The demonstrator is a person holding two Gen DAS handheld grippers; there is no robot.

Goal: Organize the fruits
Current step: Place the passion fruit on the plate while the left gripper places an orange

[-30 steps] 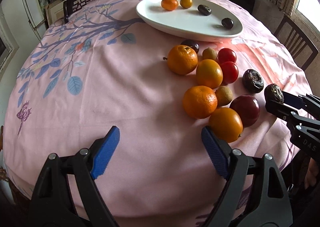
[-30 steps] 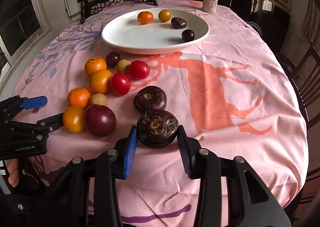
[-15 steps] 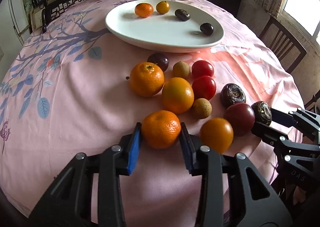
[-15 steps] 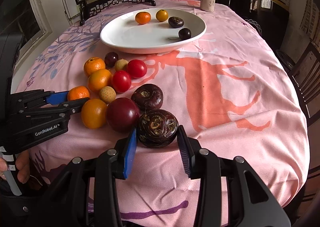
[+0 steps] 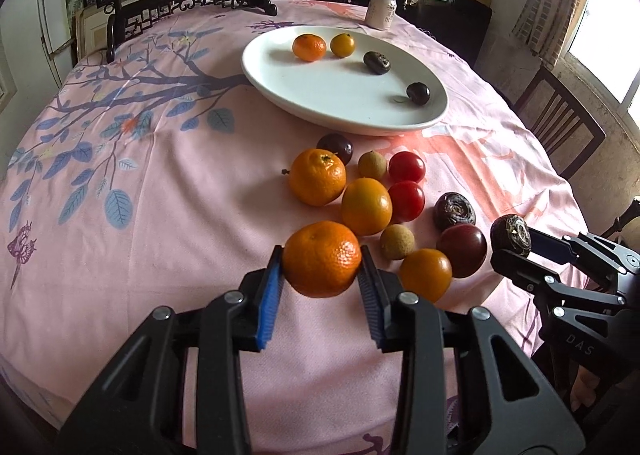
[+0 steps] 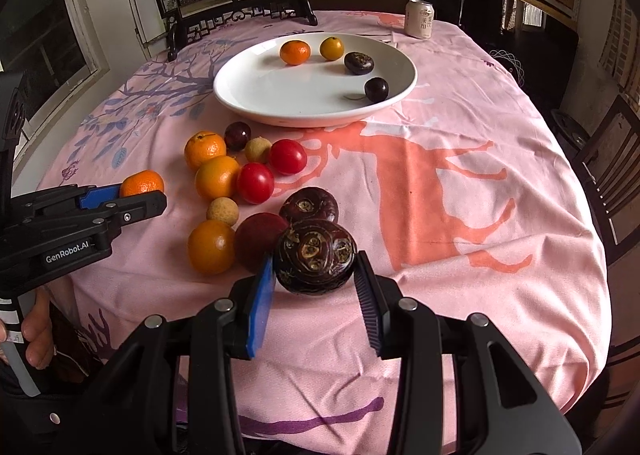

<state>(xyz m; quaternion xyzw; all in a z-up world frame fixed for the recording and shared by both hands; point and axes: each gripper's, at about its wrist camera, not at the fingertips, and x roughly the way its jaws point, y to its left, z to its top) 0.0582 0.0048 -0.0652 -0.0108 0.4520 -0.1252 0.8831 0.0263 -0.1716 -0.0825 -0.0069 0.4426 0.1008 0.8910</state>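
The left gripper [image 5: 322, 281] is clamped on a mandarin [image 5: 322, 259], the right gripper [image 6: 316, 283] on a water chestnut [image 6: 315, 257]; the white plate [image 5: 280, 89] lies at 12 o'clock from both.

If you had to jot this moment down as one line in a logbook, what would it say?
left gripper: shut on mandarin, jaws just closed | right gripper: shut on water chestnut | white plate: four fruits
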